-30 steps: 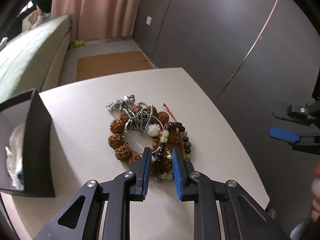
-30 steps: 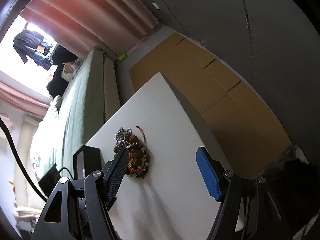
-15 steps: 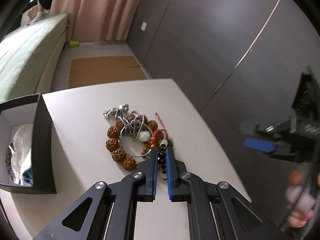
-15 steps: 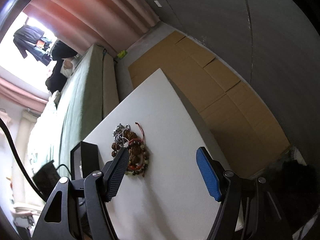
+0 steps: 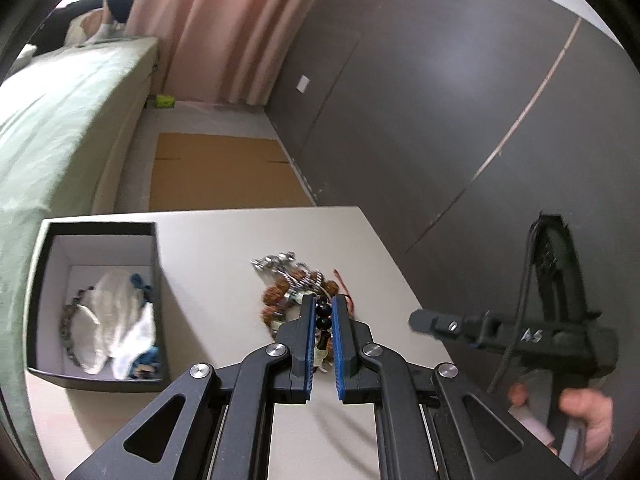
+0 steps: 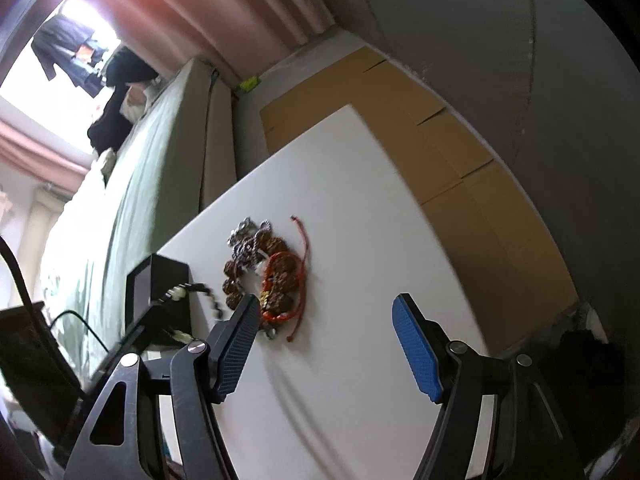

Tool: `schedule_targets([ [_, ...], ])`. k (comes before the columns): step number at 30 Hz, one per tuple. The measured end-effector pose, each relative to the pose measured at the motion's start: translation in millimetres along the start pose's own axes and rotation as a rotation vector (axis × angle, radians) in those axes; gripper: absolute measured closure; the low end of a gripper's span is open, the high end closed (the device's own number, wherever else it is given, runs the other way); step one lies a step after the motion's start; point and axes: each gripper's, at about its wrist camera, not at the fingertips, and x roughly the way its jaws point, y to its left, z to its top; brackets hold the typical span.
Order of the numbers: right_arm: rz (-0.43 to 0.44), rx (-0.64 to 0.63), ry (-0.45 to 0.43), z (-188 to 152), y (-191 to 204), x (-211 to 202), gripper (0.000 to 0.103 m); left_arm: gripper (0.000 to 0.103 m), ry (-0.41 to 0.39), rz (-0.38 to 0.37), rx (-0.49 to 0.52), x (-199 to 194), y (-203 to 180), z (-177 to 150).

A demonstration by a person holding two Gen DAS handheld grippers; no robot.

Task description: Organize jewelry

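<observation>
Holding a bead bracelet (image 5: 323, 317) clamped in the left claw (image 5: 322, 312), right claw (image 6: 326, 350) spread apart: strand may snag the jewelry pile (image 6: 266, 272) or slip before reaching the box (image 5: 96, 236).

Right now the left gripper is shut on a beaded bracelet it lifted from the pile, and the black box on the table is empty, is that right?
Not quite. The black box is not empty: the left wrist view shows white cloth and a dark bead strand inside it. The rest holds: the left gripper is shut on a beaded bracelet from the pile.
</observation>
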Motion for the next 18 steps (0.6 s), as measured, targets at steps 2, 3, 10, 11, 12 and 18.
schedule_targets([
  [2, 0.002, -0.014, 0.013, -1, 6, 7, 0.034, 0.095, -0.011, 0.003, -0.014, -5, 5, 2],
  [3, 0.003, -0.024, 0.018, -2, 10, 10, 0.035, 0.095, -0.017, 0.005, -0.021, -8, 9, 3],
  [10, 0.009, -0.069, 0.05, -6, 31, 26, 0.047, 0.095, -0.046, 0.022, -0.055, -21, 24, 9],
  [11, 0.008, -0.075, 0.057, -6, 34, 29, 0.05, 0.095, -0.048, 0.022, -0.058, -23, 26, 10],
  [12, 0.004, -0.079, 0.063, -7, 37, 33, 0.052, 0.095, -0.051, 0.023, -0.061, -24, 27, 10],
  [18, -0.037, -0.093, 0.089, -6, 48, 53, 0.053, 0.095, -0.062, 0.028, -0.073, -32, 35, 12],
])
